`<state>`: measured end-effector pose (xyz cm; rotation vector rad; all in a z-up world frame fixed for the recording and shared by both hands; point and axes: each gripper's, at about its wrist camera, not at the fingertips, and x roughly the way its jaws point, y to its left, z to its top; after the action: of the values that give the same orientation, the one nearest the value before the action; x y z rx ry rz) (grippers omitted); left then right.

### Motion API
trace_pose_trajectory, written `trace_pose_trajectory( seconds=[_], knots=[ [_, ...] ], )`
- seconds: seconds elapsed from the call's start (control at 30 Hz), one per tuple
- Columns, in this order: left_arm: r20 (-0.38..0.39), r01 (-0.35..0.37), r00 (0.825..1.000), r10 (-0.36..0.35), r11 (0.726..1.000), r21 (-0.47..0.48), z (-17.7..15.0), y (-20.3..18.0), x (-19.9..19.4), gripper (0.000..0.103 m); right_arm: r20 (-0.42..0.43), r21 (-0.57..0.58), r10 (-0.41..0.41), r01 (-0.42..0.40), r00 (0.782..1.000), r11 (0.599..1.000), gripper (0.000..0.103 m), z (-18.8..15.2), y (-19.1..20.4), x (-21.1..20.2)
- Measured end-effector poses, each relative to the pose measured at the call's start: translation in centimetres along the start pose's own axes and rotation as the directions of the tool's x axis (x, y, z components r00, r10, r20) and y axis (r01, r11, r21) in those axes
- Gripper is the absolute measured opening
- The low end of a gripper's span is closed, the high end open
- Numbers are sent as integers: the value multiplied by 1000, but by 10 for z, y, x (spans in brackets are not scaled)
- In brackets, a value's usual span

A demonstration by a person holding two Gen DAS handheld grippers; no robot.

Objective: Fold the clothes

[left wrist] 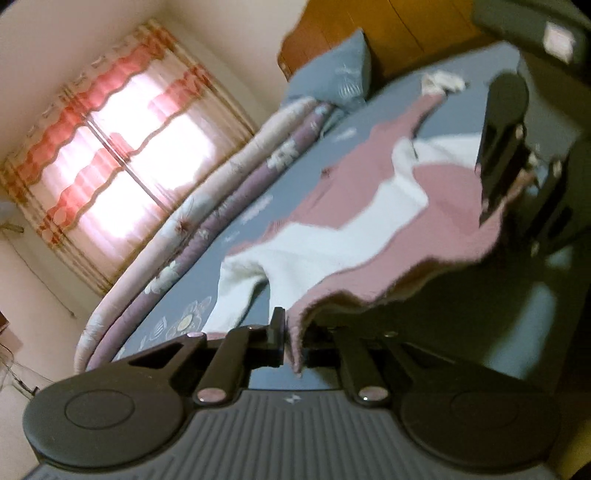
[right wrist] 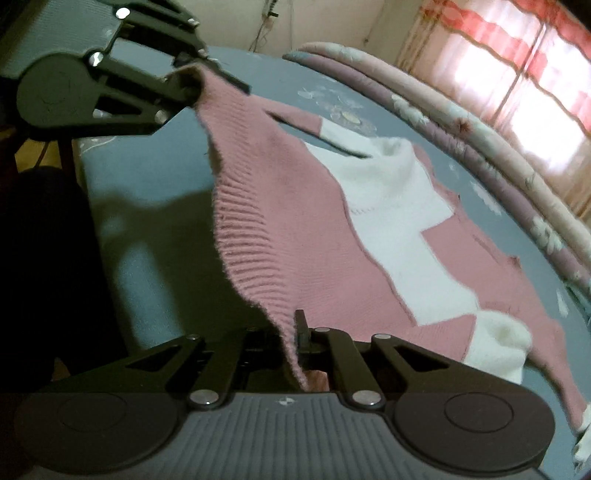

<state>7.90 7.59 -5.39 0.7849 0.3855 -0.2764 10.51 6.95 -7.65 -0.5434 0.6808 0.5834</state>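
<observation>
Pink and white knit — a sweater (right wrist: 369,221) with a ribbed pink hem — lies spread over the grey-blue bedsheet (right wrist: 155,229), and its near edge is lifted off the bed by both grippers. In the right wrist view the right gripper (right wrist: 295,343) has its fingers closed narrow on one end of the ribbed hem, a fold of pink fabric pinched between them and hanging down past the tips. At the upper left of the same view the left gripper (right wrist: 192,81) clamps the other end of that hem, so the ribbed edge runs taut between the two tools above the sheet. The left wrist view shows the same from the other side: the left gripper (left wrist: 291,339) pinches the pink edge between nearly shut fingers, while the right gripper (left wrist: 506,177) holds the far corner at the right. Beyond the lifted hem, the sweater's body and white sleeves rest flat on the sheet. A rolled floral quilt (left wrist: 207,221) lies along the far side of the bed, a grey-blue pillow (left wrist: 332,74) sits against the wooden headboard (left wrist: 369,22), and a red-and-cream curtain (left wrist: 122,147) glows with daylight — blurred in both views.
</observation>
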Motion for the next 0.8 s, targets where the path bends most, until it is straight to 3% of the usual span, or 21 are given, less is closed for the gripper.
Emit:
trace_pose_trajectory(
  seconds=[0.07, 0.2, 0.23, 0.27, 0.33, 0.47, 0.6, 0.73, 0.8],
  knots=[
    [-25, 11, 1000, -12, 1000, -13, -1, 1, -1, 14, 26, 28, 47, -48, 999, 998, 23, -2, -2, -13],
    [-62, -1, 998, -3, 998, -65, 5, 16, -7, 14, 80, 134, 55, -65, 995, 989, 24, -13, -21, -44],
    [-72, -8, 997, 2, 997, -80, 8, 21, -9, 14, 89, 182, 46, -61, 995, 981, 30, -19, -29, -52],
    [-76, -15, 997, 7, 995, -95, 12, 25, -11, 14, 96, 243, 31, -53, 995, 969, 42, -26, -40, -60],
    [-72, -16, 997, 6, 991, -136, 23, 32, -15, 14, 113, 361, -10, -31, 994, 932, 51, -43, -63, -76],
    [-34, 68, 996, -79, 968, -243, 53, 39, -14, 14, 113, 590, -109, 21, 988, 807, 53, -86, -107, -101],
    [8, 180, 983, -184, 953, -243, 88, 17, 1, 20, 23, 758, -173, 96, 985, 645, 53, -121, -145, -94],
    [64, 313, 950, -307, 918, -243, 114, -11, 19, 21, 87, 856, -76, -36, 993, 515, 53, -148, -162, -73],
    [78, 356, 934, -348, 910, -212, 124, -27, 26, 27, 121, 874, -34, -90, 992, 477, 53, -154, -167, -62]
  ],
)
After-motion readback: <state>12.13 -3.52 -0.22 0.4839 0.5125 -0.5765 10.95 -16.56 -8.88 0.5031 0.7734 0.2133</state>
